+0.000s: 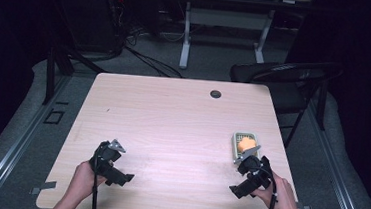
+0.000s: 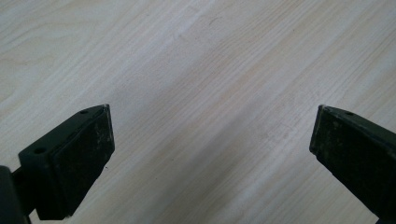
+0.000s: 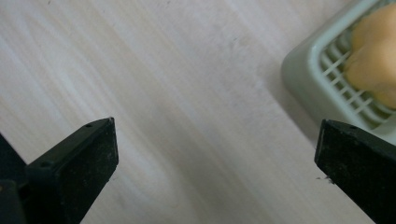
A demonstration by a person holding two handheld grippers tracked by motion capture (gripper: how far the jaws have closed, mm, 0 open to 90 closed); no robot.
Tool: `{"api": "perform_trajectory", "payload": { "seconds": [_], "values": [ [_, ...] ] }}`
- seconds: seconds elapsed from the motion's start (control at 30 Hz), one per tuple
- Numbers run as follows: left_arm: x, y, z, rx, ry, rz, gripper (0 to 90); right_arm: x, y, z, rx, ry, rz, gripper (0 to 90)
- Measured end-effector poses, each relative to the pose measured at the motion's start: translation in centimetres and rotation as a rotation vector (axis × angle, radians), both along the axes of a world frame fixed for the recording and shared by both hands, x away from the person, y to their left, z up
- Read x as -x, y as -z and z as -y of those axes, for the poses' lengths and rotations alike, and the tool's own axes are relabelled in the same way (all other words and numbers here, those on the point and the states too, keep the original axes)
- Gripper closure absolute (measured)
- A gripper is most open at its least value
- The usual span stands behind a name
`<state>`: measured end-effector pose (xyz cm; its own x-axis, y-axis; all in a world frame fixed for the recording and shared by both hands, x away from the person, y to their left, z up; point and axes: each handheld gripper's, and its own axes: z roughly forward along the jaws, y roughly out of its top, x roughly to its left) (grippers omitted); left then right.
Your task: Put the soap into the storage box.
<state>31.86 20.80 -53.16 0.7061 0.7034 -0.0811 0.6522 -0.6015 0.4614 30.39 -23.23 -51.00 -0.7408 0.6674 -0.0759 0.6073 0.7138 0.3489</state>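
A pale green slotted dish (image 1: 235,143) lies near the table's right edge with an orange lump (image 1: 246,145) on it. In the right gripper view the dish (image 3: 308,79) and the orange lump (image 3: 373,51) fill the upper right corner. My right gripper (image 1: 248,162) hovers just in front of the dish, open, with bare wood between its jaws (image 3: 215,140). My left gripper (image 1: 112,151) is at the table's front left, also open over bare wood (image 2: 212,126). A hand holds each gripper from the near edge.
The light wood table (image 1: 171,128) has a dark round grommet (image 1: 216,94) near its far edge. A black folding chair (image 1: 286,77) stands beyond the far right corner. Cables and white table legs (image 1: 185,39) lie on the floor behind.
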Motion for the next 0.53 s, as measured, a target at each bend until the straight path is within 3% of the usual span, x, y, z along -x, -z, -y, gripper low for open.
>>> {"api": "perform_trajectory", "payload": {
  "seconds": [0.03, 0.1, 0.23, 0.33, 0.37, 0.47, 0.53],
  "values": [
    [0.0, 0.0, 0.0, 0.0, 0.0, 0.0, 0.1, 0.2, 0.3, 0.0, -0.003, -0.006, -0.011, 0.0],
    [0.0, 0.0, 0.0, 0.0, 0.001, 0.0, 0.1, 1.0, 1.0, -0.4, 0.04, -0.02, -0.03, 0.0],
    [0.0, 0.0, 0.1, 0.007, 0.0, -0.001, 0.1, 1.3, 1.7, -0.8, 0.057, -0.052, -0.062, 0.0],
    [-0.1, 0.1, 0.2, 0.006, -0.001, -0.007, 0.1, 1.1, 1.9, -0.9, 0.043, -0.053, -0.069, 0.0],
    [-0.2, 0.2, 0.3, 0.004, 0.004, -0.011, 0.1, 1.0, 1.8, -1.0, 0.07, -0.062, -0.075, 0.0],
    [-0.2, 0.1, 0.4, 0.006, 0.006, -0.006, 0.1, 1.0, 1.7, -1.0, 0.085, -0.07, -0.07, 0.0],
    [-0.2, 0.2, 0.3, 0.009, 0.004, -0.01, 0.1, 1.0, 1.7, -0.9, 0.073, -0.068, -0.066, 0.0]
  ]
}}
